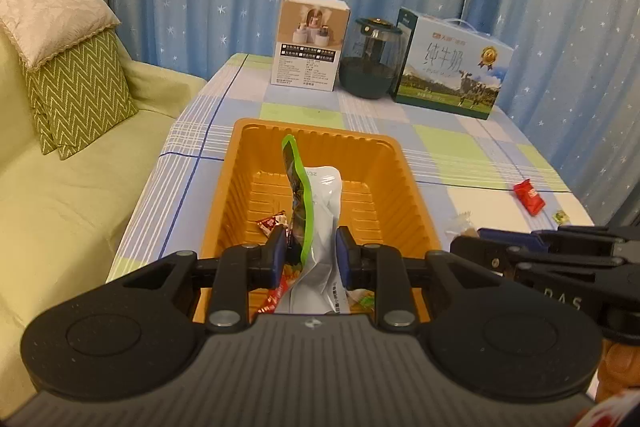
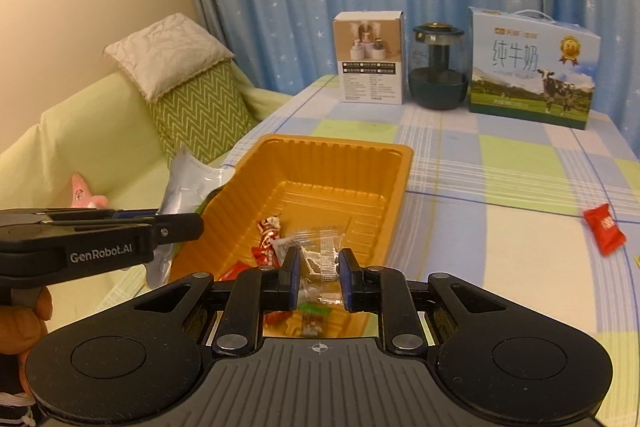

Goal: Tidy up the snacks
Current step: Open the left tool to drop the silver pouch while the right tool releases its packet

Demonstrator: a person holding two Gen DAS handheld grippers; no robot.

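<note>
An orange plastic tray (image 1: 394, 163) sits on the checked tablecloth and holds small red and clear snack packets (image 2: 267, 233). My left gripper (image 1: 311, 253) is shut on a silver snack bag with a green edge (image 1: 320, 203), holding it upright over the tray. In the right wrist view the bag (image 2: 180, 187) and the left gripper (image 2: 176, 223) show at the tray's left rim. My right gripper (image 2: 320, 267) is shut on a clear-wrapped snack (image 2: 324, 247) above the tray's near end (image 2: 396, 151). A red packet (image 1: 529, 195) lies on the table to the right; it also shows in the right wrist view (image 2: 604, 229).
A white carton (image 1: 310, 41), a dark glass jar (image 1: 370, 59) and a milk box (image 1: 452, 65) stand at the table's far edge. A small green candy (image 1: 560, 215) lies near the red packet. A green sofa with cushions (image 1: 76, 99) lies to the left.
</note>
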